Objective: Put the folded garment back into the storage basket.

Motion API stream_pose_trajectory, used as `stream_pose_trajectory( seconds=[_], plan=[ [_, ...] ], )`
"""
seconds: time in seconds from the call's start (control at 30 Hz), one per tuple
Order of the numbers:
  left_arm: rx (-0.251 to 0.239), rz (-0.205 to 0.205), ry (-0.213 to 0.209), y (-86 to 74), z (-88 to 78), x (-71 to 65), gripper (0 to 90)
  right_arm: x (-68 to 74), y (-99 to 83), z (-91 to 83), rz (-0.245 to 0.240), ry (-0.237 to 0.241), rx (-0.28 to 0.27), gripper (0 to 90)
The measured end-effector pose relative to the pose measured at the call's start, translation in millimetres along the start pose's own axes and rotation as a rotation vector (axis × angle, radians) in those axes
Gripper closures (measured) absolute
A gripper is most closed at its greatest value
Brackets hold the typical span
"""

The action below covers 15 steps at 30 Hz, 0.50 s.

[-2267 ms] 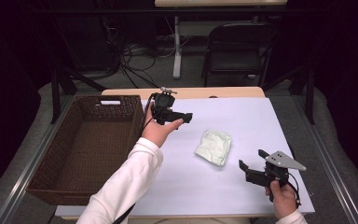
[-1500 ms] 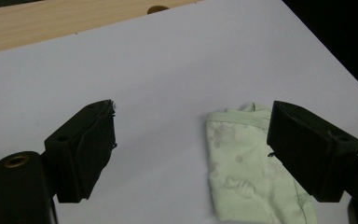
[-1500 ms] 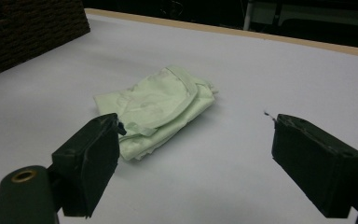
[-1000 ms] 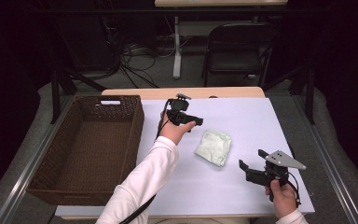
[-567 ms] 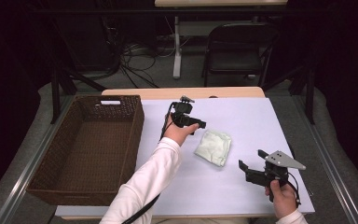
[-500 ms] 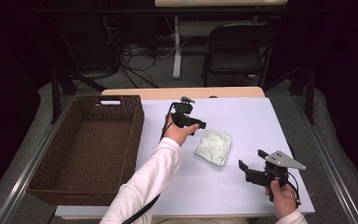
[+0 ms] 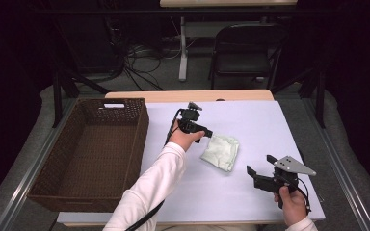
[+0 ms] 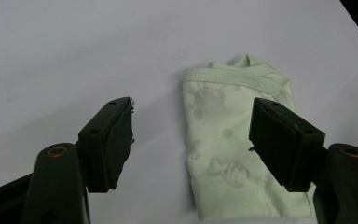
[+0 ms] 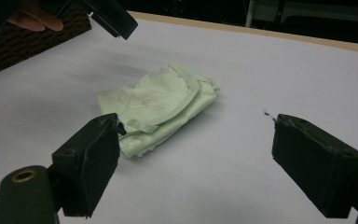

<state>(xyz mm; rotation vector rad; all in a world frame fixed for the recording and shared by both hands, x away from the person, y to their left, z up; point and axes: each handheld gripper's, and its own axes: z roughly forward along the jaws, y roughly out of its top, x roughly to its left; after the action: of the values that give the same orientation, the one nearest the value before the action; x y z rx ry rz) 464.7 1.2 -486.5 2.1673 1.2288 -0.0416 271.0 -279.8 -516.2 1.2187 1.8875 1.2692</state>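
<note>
Left gripper point(image 7: 206, 133) hovers at the cloth's point(image 7: 220, 152) basket-side top corner, jaws apart and just been closing, nothing pinched yet; the corner sits between them. Cloth lies mid-table, right of the basket point(image 7: 125, 144), long axis running toward me. Right gripper point(image 7: 256, 174) idles open, farther off.

Folded cloth point(image 7: 220, 151) lies on the table point(image 7: 250, 120), right of the basket point(image 7: 89, 154)

A dark room: a black folding chair point(image 7: 248, 53) stands at one o'clock beyond the white worktop point(image 7: 270, 125), cables point(image 7: 139, 55) strewn across grey floor point(image 7: 159, 82) at eleven.
</note>
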Motion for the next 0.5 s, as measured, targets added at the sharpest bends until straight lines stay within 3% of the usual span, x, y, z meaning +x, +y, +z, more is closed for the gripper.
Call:
stream_pose_trajectory(
  seconds=[0.27,0.5],
  plan=[
    [0.007,0.047,-0.015,-4.0,6.7,0.7,36.1,0.1,-0.1,-0.6,-0.002,-0.003,0.001,14.6],
    [0.024,0.041,-0.037,-8.5,17.4,1.0,37.8,0.1,-0.4,-0.3,-0.003,-0.005,0.0,14.6]
  ],
)
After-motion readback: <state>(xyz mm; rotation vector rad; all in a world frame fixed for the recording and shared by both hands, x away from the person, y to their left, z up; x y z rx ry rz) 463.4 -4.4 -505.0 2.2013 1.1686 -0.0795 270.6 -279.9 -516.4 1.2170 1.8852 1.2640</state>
